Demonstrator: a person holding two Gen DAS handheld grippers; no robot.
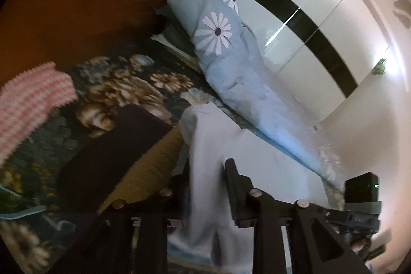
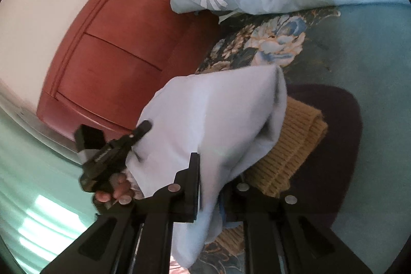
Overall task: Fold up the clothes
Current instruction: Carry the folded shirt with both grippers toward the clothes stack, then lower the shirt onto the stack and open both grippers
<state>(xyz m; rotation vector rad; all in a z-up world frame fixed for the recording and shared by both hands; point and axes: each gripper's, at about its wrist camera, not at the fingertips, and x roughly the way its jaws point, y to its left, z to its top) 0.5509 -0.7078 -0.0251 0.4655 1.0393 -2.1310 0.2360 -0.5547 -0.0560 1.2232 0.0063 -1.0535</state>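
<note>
the pale blue-white soft garment hangs between both tools above the bed with the dark floral bedspread, draping onto a mustard ribbed knit that lies on a dark maroon folded cloth. the right gripper pinches its cloth. the left gripper has cloth between parted jaws; whether the pads press i cannot tell. a light blue daisy-print duvet lies along the bed's far edge, and a pink-and-white striped knit near its left edge.

pale cloth hides the right tongs' far finger.
</note>
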